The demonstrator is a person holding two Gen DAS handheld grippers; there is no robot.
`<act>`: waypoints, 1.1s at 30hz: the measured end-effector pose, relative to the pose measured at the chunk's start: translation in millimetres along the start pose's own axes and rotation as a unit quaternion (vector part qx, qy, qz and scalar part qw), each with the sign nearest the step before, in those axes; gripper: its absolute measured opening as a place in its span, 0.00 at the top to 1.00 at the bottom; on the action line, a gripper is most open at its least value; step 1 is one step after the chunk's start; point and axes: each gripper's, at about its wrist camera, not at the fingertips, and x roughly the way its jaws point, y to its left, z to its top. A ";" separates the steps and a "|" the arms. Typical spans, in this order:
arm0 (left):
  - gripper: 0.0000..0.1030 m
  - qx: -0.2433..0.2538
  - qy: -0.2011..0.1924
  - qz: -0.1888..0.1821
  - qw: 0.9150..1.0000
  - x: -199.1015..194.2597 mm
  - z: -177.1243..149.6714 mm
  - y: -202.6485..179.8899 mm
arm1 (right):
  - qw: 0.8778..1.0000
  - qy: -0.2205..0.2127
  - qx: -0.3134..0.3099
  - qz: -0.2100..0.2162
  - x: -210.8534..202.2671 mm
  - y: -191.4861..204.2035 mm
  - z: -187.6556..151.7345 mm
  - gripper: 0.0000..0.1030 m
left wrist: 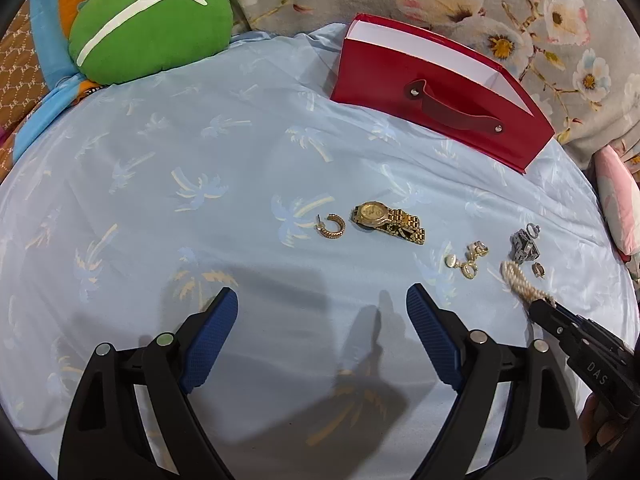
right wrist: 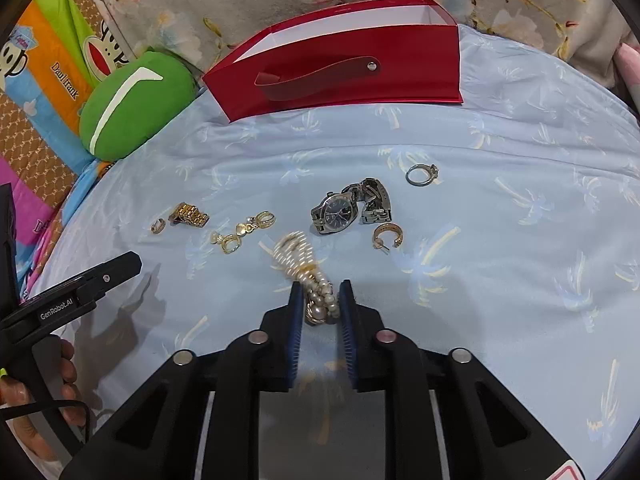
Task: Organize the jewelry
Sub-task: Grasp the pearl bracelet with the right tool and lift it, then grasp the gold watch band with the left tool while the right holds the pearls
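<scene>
My right gripper is shut on a pearl necklace, whose looped end hangs out in front of the fingers; it also shows in the left wrist view. My left gripper is open and empty above the blue sheet. On the sheet lie a gold watch, a gold hoop earring, gold drop earrings, a silver watch, a second hoop earring and a silver ring. An open red box stands behind them.
A green cushion lies at the back left beside a cartoon-print pillow. A floral blanket runs along the back. A pink pillow is at the right edge.
</scene>
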 end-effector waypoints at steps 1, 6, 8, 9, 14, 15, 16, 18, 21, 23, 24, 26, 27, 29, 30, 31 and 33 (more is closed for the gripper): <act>0.19 0.000 0.000 -0.002 1.000 -0.3 0.3 -0.2 | 1.000 -0.003 0.002 0.001 -1.4 -0.7 -0.5 0.89; 0.19 -0.003 0.004 -0.022 1.000 -0.7 5.4 -8.2 | 1.000 -0.025 0.010 -0.012 -15.2 -2.3 -6.6 0.89; 0.19 -0.008 0.009 -0.037 0.999 0.6 9.3 -14.2 | 0.999 -0.030 0.011 -0.018 -19.5 -4.1 -8.9 0.89; 0.19 -0.011 0.012 -0.044 0.999 1.5 11.5 -17.2 | 0.999 -0.030 0.013 -0.018 -20.4 -5.0 -10.1 0.89; 0.19 -0.034 0.024 -0.070 0.997 11.3 25.9 -35.3 | 0.999 -0.027 0.025 -0.019 -23.5 -11.3 -15.7 0.89; 0.19 -0.038 0.025 -0.068 0.997 14.6 29.2 -38.3 | 0.999 -0.027 0.027 -0.019 -23.7 -12.5 -16.6 0.89; 0.19 -0.043 0.026 -0.066 0.997 18.2 32.6 -40.6 | 0.999 -0.027 0.028 -0.018 -23.8 -13.3 -17.1 0.89; 0.21 -0.056 0.034 -0.062 0.996 27.6 38.9 -43.5 | 0.999 -0.026 0.031 -0.017 -23.5 -14.4 -17.7 0.89; 0.32 -0.079 0.054 -0.060 0.994 45.2 45.7 -43.6 | 0.999 -0.026 0.033 -0.014 -22.5 -15.7 -17.7 0.89; 0.35 -0.074 0.046 -0.039 0.995 48.5 48.8 -46.3 | 0.999 -0.025 0.035 -0.013 -22.3 -16.2 -18.2 0.89; 0.41 -0.068 0.045 -0.025 0.996 50.5 50.3 -47.9 | 0.999 -0.025 0.036 -0.013 -22.1 -16.7 -18.7 0.89; 0.46 -0.064 0.046 -0.014 0.997 50.8 50.9 -48.5 | 0.999 -0.023 0.039 -0.010 -21.9 -18.0 -19.1 0.89; 0.51 -0.059 0.047 -0.009 0.997 49.9 50.0 -48.3 | 0.999 -0.024 0.040 -0.010 -21.9 -18.3 -19.3 0.89; 0.61 -0.036 0.050 0.003 0.998 46.9 45.9 -48.4 | 0.999 -0.024 0.041 -0.008 -21.7 -18.7 -18.9 0.89; 0.63 -0.027 0.050 0.002 0.998 45.1 43.6 -47.4 | 0.999 -0.023 0.041 -0.008 -21.5 -18.7 -19.0 0.89; 0.66 -0.020 0.051 0.001 0.999 43.1 41.1 -46.5 | 0.999 -0.023 0.041 -0.008 -21.4 -18.8 -19.2 0.89; 0.72 -0.004 0.051 0.006 0.999 39.8 36.4 -45.7 | 0.999 -0.024 0.042 -0.007 -21.5 -18.8 -19.4 0.89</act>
